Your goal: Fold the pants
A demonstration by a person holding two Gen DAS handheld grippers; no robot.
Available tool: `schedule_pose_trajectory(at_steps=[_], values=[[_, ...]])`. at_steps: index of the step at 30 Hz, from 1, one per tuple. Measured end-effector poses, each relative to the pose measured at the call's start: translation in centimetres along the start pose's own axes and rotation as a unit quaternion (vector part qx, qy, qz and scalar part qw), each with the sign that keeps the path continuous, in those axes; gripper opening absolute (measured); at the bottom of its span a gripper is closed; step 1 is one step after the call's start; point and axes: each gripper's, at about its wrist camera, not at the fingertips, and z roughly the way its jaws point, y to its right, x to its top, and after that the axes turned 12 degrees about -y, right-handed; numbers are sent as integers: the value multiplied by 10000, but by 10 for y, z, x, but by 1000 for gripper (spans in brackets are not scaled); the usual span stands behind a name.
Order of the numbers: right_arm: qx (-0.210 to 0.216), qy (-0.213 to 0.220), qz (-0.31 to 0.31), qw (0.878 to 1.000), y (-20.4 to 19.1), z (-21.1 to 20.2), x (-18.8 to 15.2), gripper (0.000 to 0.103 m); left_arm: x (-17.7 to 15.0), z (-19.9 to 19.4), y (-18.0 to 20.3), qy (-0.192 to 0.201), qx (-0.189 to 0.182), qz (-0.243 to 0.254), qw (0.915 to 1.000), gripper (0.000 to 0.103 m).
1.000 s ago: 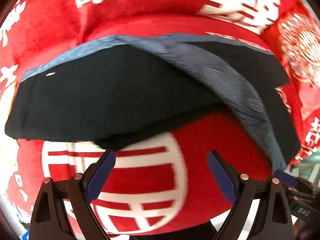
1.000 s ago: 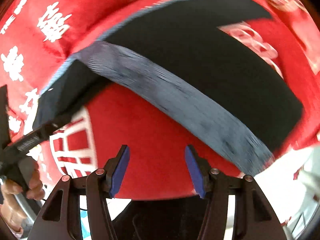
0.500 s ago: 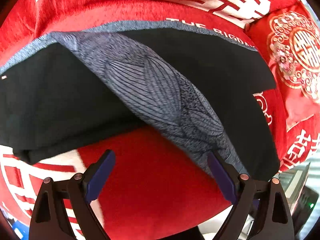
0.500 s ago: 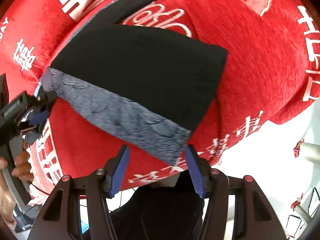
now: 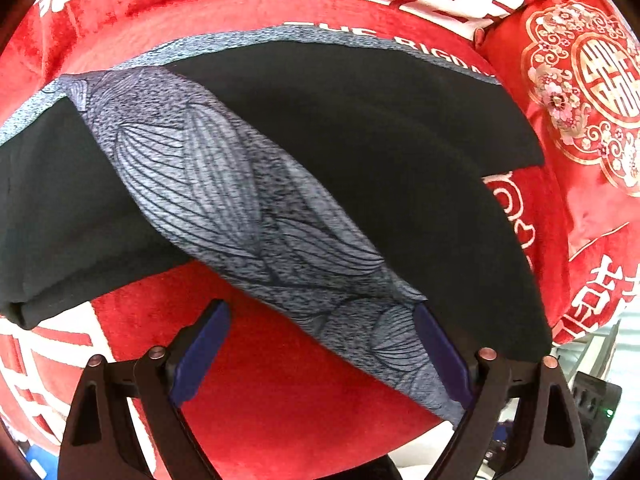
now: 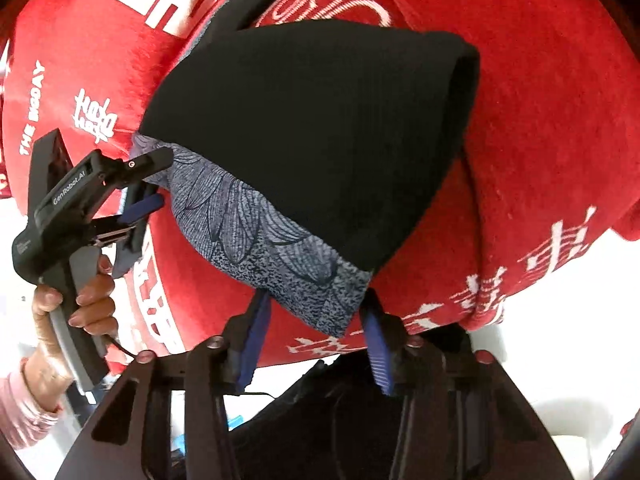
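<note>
Black pants [image 5: 380, 140] with a grey leaf-patterned waistband [image 5: 240, 208] lie folded on a red bedspread. My left gripper [image 5: 320, 352] is open; the waistband's near end lies against its right finger [image 5: 440, 352]. In the right wrist view the pants [image 6: 320, 120] form a black wedge with the waistband [image 6: 272, 240] along the near edge. My right gripper [image 6: 316, 340] is open, its fingers on either side of the waistband's near corner. The left gripper [image 6: 140, 208] shows there at the waistband's far end, held by a hand.
The red bedspread [image 5: 280, 380] with white characters covers the surface. A red embroidered pillow [image 5: 592, 92] lies at the far right. The bed edge [image 6: 440, 328] and pale floor [image 6: 560, 320] are close to my right gripper.
Both grippers have moved in closer to the waistband. The right gripper has swung to the waistband's near corner, which now sits between its fingers.
</note>
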Motion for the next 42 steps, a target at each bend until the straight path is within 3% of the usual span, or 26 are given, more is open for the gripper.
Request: schedule_pose_trajectory(at_steps=[1, 2, 3, 7, 10, 16, 26, 31, 35, 36, 38, 39, 42], values=[[101, -68, 49, 9999, 3, 1, 1, 22, 0, -1, 3, -7, 47, 59, 10000, 59], [198, -165, 130, 9996, 6, 2, 2, 12, 1, -2, 6, -14, 70, 136, 9999, 49], [295, -205, 171, 9992, 5, 0, 1, 9, 3, -3, 9, -37, 36, 177, 9998, 33], [608, -127, 27, 9981, -4, -20, -2, 7, 11, -12, 5, -83, -203, 53, 9997, 20], [670, -62, -177, 9976, -17, -39, 6, 7, 17, -24, 4, -35, -423, -82, 9991, 20], [708, 314, -713, 9944, -52, -88, 46, 5, 29, -54, 17, 242, -467, -36, 9986, 20], [397, 952, -1491, 9834, -99, -161, 169, 4, 104, -81, 39, 866, -469, -15, 9951, 20], [-336, 1224, -1547, 9798, -114, -172, 237, 4, 144, -78, 45, 1070, -324, -67, 9937, 20], [-1117, 1055, -1579, 9754, -111, -155, 285, 5, 166, -71, 47, 1211, 180, -95, 9924, 20], [-1289, 967, -1603, 9738, -109, -148, 296, 6, 169, -68, 46, 1211, 274, -103, 9922, 22], [-1531, 781, -1613, 9718, -105, -135, 311, 6, 174, -61, 42, 1184, 466, -131, 9918, 48], [-1668, 713, -1610, 9701, -103, -128, 317, 6, 175, -59, 40, 1209, 545, -182, 9910, 72], [-1997, 568, -1595, 9651, -103, -119, 328, 14, 170, -57, 37, 1198, 602, -209, 9908, 74]])
